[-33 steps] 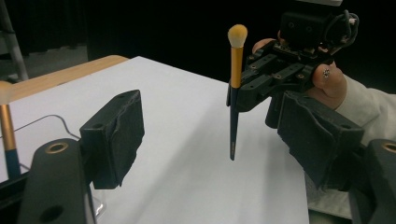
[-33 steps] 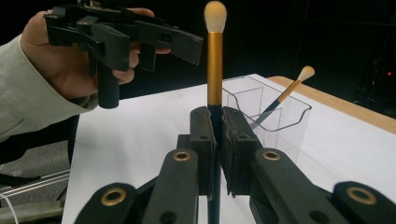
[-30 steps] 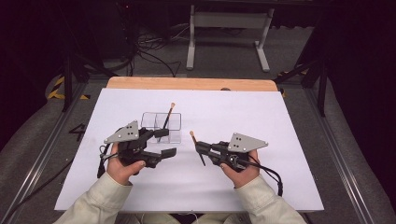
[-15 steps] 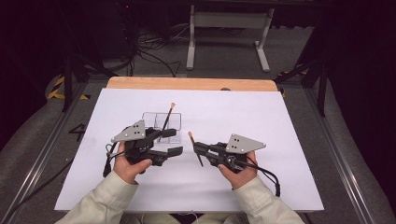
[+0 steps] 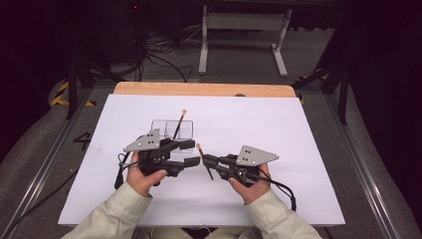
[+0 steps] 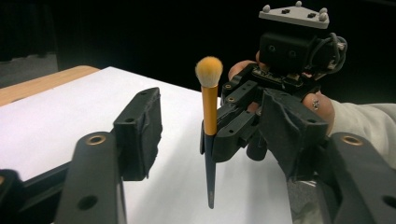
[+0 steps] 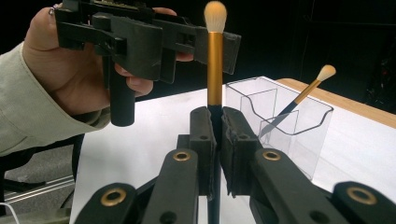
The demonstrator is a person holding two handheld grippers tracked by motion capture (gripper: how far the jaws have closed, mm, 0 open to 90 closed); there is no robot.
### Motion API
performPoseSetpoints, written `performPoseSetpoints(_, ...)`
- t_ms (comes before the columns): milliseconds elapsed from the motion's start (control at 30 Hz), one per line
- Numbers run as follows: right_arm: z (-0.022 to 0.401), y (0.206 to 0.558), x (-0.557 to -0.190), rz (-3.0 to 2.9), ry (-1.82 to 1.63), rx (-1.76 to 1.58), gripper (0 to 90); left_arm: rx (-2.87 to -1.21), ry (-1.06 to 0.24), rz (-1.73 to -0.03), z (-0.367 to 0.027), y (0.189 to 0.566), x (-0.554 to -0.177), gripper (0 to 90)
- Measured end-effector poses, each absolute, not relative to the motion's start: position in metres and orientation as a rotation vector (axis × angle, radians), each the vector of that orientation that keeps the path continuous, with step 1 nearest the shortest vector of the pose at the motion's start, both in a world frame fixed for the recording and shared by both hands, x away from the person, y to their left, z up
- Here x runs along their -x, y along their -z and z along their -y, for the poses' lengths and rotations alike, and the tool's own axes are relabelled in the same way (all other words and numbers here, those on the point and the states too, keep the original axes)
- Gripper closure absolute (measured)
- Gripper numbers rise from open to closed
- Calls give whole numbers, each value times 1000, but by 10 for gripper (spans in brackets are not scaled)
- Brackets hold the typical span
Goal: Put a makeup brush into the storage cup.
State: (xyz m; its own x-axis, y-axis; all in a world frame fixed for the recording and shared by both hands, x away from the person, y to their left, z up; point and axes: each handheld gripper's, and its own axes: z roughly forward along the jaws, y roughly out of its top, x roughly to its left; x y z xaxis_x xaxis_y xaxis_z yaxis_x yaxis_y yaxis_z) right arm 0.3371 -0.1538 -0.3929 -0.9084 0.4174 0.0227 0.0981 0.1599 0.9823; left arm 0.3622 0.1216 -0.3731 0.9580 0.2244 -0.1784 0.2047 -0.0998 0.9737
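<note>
My right gripper (image 5: 205,160) (image 7: 215,135) is shut on the dark handle of a makeup brush (image 5: 200,150) (image 7: 215,70) (image 6: 209,112). The brush has a gold ferrule and pale bristles and stands upright, bristles up. My left gripper (image 5: 191,153) (image 6: 212,116) faces it from the left with a jaw on each side of the brush. Its jaws have just been closing, but the pads stand apart from the brush. Just behind the left gripper is a clear divided container (image 5: 164,127) (image 7: 280,121). A second brush (image 5: 179,122) (image 7: 303,93) leans inside it.
A white sheet (image 5: 298,149) covers the table, with a wooden edge (image 5: 199,88) at the far side. Cables trail from both grippers toward the near edge. Dark floor, cables and a metal stand (image 5: 244,30) lie beyond the table.
The left gripper's jaws have narrowed and it has edged right, so that they now flank the brush. The right gripper has stayed put, still holding the brush.
</note>
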Motion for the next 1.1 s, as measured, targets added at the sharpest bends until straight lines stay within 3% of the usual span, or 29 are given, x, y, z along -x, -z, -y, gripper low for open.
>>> performPoseSetpoints(433,149,394,-335,-2196,-1820,-480,842,-1653,4,-335,-117,375,-363,608)
performPoseSetpoints(1100,148,393,-333,-2177,-1835,-469,842,-1661,13,-318,-114,378,-362,825)
